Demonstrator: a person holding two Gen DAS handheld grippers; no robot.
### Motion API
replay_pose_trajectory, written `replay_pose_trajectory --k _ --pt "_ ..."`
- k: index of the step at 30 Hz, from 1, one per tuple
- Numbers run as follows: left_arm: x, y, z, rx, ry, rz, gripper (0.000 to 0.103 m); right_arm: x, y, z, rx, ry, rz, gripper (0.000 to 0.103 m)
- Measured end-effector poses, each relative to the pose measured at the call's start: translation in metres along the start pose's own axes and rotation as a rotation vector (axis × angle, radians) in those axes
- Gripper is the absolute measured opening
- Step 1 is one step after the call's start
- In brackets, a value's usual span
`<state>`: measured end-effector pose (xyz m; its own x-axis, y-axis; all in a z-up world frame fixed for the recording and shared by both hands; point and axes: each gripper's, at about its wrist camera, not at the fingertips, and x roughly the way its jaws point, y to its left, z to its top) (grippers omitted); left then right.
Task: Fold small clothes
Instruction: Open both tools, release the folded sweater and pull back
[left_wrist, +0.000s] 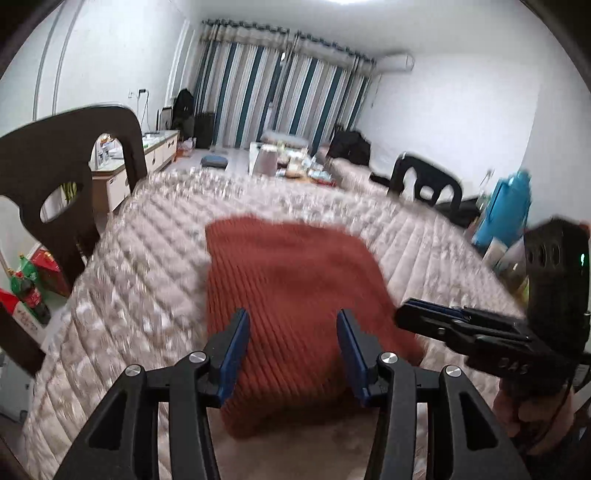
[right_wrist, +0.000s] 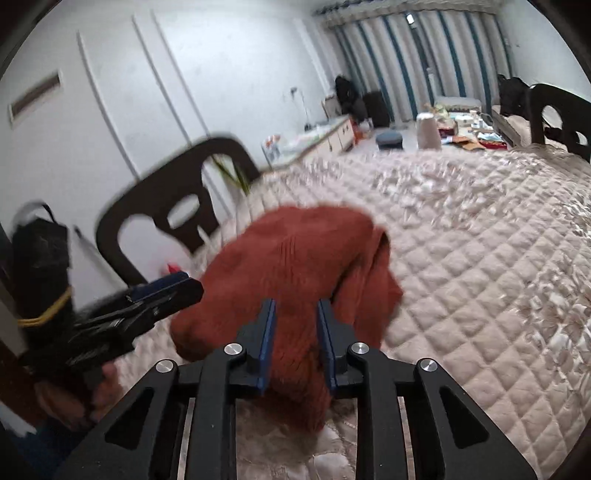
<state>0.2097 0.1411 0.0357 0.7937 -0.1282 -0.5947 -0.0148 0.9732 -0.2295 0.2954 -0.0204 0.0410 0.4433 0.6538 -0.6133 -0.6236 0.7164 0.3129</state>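
A rust-red knitted garment (left_wrist: 291, 291) lies on the quilted beige table cover (left_wrist: 147, 266). My left gripper (left_wrist: 291, 319) is open, its blue pads apart just above the garment's near part. My right gripper (right_wrist: 295, 308) is partly open with the red garment (right_wrist: 295, 258) bunched between and ahead of its pads; the frames do not show whether it pinches the cloth. The right gripper also shows in the left wrist view (left_wrist: 424, 314), at the garment's right edge. The left gripper shows in the right wrist view (right_wrist: 166, 291), at the garment's left side. Both views are motion-blurred.
Dark chairs stand at the table's left (left_wrist: 62, 173) and far right (left_wrist: 424, 181). A blue container (left_wrist: 506, 210) sits at the right table edge. Bottles (left_wrist: 29, 291) stand on the floor at left. A cluttered low table (left_wrist: 291, 162) is beyond the cover.
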Motion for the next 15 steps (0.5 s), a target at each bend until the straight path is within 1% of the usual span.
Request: replay_pose_trajectory --k 2,3,5,8,15 --pt "0.005 0.002 -0.009 0.021 0.018 0.043 0.051 0.017 0.000 -0.010 -0.019 0.066 -0.030 0.020" --pt "0.004 0.002 -0.011 0.028 0.012 0.053 0.051 0.019 -0.001 -0.015 -0.015 0.071 -0.025 0.020" --pt "-0.002 0.000 -0.012 0.027 0.016 0.064 0.051 0.010 0.000 -0.019 -0.013 0.058 -0.030 0.020" --pt "-0.013 -0.003 -0.014 0.014 0.030 0.075 0.052 -0.005 0.008 -0.021 -0.042 0.044 -0.049 0.020" --pt "-0.043 -0.011 -0.031 0.011 0.026 0.105 0.052 -0.041 0.026 -0.037 -0.072 0.018 -0.066 0.020"
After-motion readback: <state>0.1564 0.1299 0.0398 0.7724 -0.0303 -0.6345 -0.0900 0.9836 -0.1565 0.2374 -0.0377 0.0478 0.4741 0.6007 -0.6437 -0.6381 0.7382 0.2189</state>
